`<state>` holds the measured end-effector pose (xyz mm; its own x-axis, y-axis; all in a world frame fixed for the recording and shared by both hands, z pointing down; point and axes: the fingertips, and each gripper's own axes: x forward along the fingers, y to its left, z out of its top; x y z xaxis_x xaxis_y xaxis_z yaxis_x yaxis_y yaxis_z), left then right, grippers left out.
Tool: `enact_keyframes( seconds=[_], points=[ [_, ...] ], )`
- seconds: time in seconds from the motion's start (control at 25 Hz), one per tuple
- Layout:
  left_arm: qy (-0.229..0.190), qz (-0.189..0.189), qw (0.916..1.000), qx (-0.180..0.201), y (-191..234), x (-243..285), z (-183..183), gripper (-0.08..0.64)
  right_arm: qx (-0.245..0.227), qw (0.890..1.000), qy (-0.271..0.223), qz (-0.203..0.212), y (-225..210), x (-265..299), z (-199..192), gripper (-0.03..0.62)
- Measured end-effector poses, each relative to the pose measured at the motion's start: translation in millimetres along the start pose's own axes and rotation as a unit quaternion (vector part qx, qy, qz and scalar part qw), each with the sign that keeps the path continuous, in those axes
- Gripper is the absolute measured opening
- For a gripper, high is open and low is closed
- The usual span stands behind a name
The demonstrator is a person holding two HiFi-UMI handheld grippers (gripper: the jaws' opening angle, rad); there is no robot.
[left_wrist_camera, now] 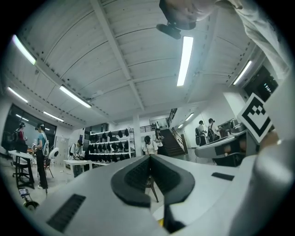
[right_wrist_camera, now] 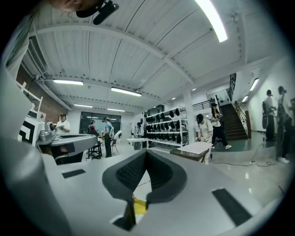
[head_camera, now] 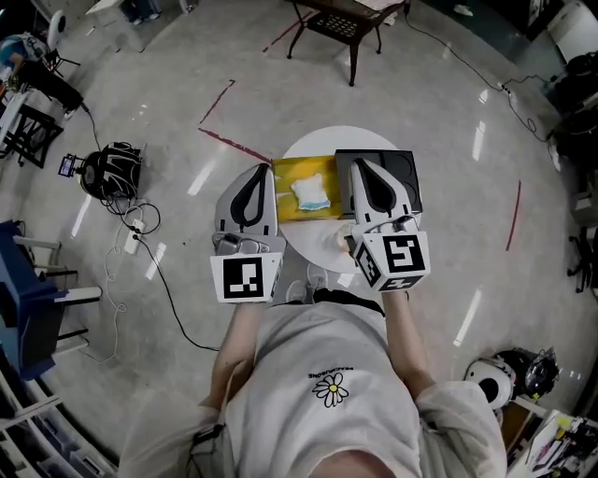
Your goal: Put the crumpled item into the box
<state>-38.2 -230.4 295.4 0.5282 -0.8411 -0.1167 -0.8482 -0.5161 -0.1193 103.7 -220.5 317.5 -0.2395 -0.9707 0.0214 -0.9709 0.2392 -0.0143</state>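
Note:
A white and pale-blue crumpled item (head_camera: pixel 309 193) lies inside an open yellow box (head_camera: pixel 289 175) on a small round white table (head_camera: pixel 318 145). A black square lid or tray (head_camera: pixel 407 174) lies beside the box on the right, partly hidden by my right gripper. In the head view my left gripper (head_camera: pixel 259 171) hovers at the box's left edge and my right gripper (head_camera: pixel 361 162) over the black piece. Both point level, away from me. The left gripper (left_wrist_camera: pixel 149 157) and the right gripper (right_wrist_camera: pixel 146 151) each have jaws closed tip to tip, with nothing between them.
A black metal table (head_camera: pixel 341 23) stands beyond the white one. On the floor at left lie a black bag (head_camera: pixel 110 171) and cables (head_camera: pixel 154 261). A helmet (head_camera: pixel 490 377) sits at lower right. Red tape lines (head_camera: pixel 234 145) mark the floor. Several people stand far off in the gripper views.

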Motion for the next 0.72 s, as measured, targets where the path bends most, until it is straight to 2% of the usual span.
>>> enact_keyframes(
  seconds=[0.16, 0.4, 0.72],
  points=[
    [-0.002, -0.006, 1.0000, 0.002, -7.0, -0.2, 3.6, 0.002, 0.005, 1.000, 0.014, -0.023, -2.7, -19.0, -10.2, 0.003],
    [0.001, -0.007, 1.0000, 0.002, -11.1, 0.6, 2.1, 0.002, -0.001, 0.999, 0.037, -0.029, -1.5, -30.7, -28.2, 0.003],
    [0.002, -0.005, 1.0000, 0.001, -9.6, 1.1, -0.4, 0.002, -0.019, 0.999, 0.025, -0.029, -3.3, -27.3, -21.0, 0.003]
  ],
)
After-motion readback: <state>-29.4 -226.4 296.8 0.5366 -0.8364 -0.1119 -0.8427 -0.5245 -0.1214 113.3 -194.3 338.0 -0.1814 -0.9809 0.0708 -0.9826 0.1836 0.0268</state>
